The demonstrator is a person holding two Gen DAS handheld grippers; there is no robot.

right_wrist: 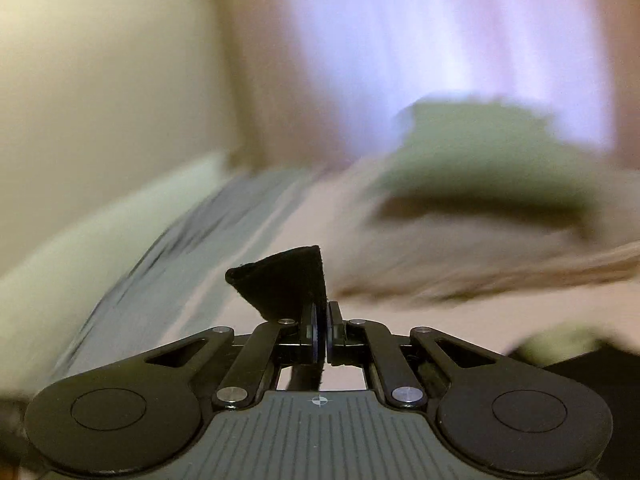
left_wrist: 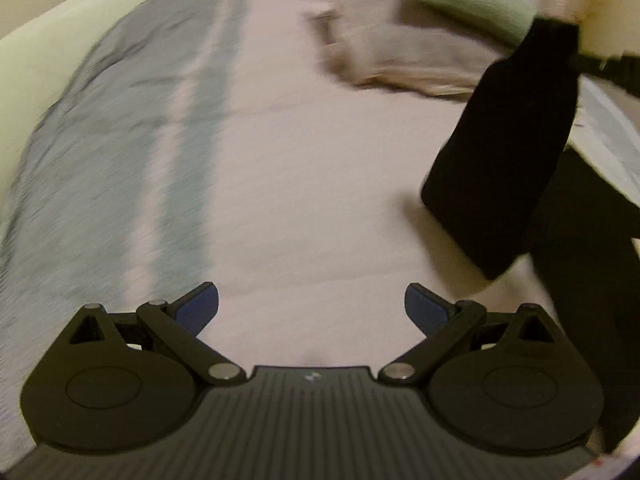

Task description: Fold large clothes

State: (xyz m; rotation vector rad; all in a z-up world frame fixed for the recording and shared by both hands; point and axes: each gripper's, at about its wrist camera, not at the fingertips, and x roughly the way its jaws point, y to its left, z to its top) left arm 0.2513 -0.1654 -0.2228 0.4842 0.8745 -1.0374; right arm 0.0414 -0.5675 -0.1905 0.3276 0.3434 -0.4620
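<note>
- The bed (left_wrist: 304, 184) carries a pale pinkish cover with a grey-blue striped band (left_wrist: 132, 144) running along its left part; a cream wall or headboard panel (left_wrist: 44, 52) borders that side.
- At the far end lie a crumpled beige cloth (left_wrist: 392, 52) and a green cloth (left_wrist: 468, 0), with bright curtains (right_wrist: 420, 40) behind.
- The left wrist view shows the left tongs (left_wrist: 312, 306) spread wide apart over bare cover, holding nothing, and the black garment (left_wrist: 508, 148) hanging at the right, lifted above the bed's edge.
- Only the right wrist view, heavily blurred, shows the right tongs (right_wrist: 323, 332) pressed together on a corner of that black garment, which sticks up just left of the blue pads (right_wrist: 316, 334).
</note>
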